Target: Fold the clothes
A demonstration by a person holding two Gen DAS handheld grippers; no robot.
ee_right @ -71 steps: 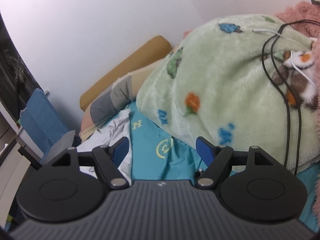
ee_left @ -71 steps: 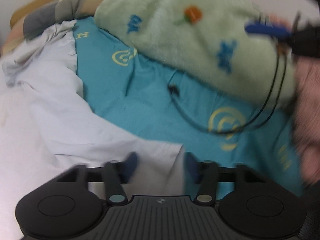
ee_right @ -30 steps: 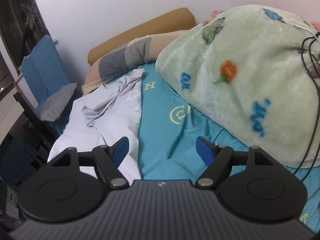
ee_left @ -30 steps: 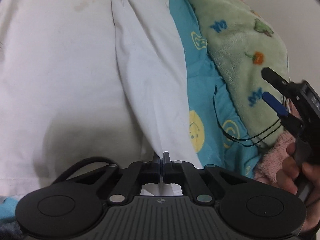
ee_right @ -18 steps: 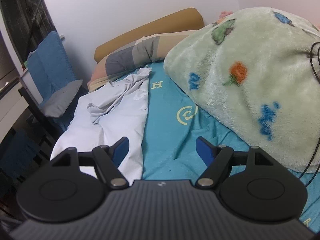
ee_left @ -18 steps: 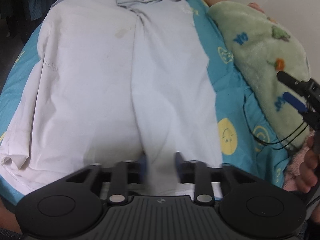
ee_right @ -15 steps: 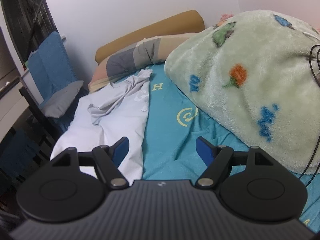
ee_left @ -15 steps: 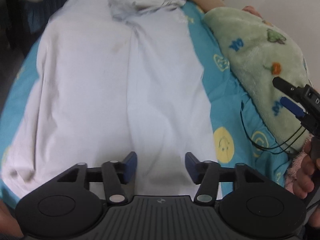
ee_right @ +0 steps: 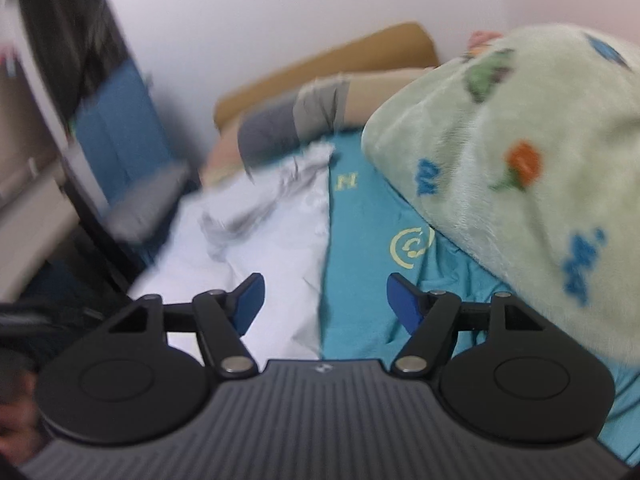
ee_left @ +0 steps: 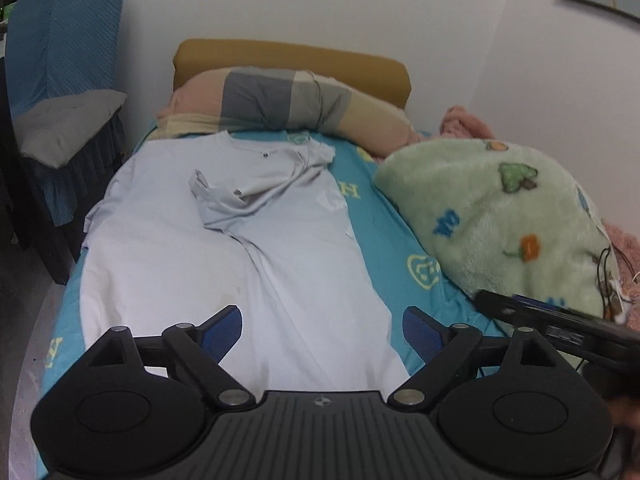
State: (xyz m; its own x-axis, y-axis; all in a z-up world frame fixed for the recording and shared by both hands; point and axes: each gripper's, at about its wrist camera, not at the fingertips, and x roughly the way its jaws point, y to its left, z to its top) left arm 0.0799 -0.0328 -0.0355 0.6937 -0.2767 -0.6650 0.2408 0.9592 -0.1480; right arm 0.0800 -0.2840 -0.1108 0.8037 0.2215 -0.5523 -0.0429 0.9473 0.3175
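Observation:
A pale grey-white T-shirt (ee_left: pixel 224 264) lies spread lengthwise on the teal bed sheet (ee_left: pixel 400 240), its right side folded over toward the middle and a sleeve crumpled near the collar. My left gripper (ee_left: pixel 322 330) hovers above the shirt's near hem, its jaws opening wide with nothing between them. In the blurred right wrist view the shirt (ee_right: pixel 276 248) lies to the left. My right gripper (ee_right: pixel 325 303) hangs over the shirt's right edge, its jaws closing slightly and empty. The right gripper (ee_left: pixel 560 320) shows as a dark bar at the right of the left wrist view.
A green fleece blanket (ee_left: pixel 512 220) is heaped along the bed's right side, with black cables (ee_left: pixel 604 268) over it. A striped pillow (ee_left: pixel 288 100) and a mustard headboard (ee_left: pixel 288 56) close the far end. A blue chair (ee_left: pixel 60 80) with a grey cushion stands at the left.
My left gripper was shut on the shirt's near hem; it let go, opened and rose, tilting up to show the whole bed. The right gripper shifted left toward the shirt's edge.

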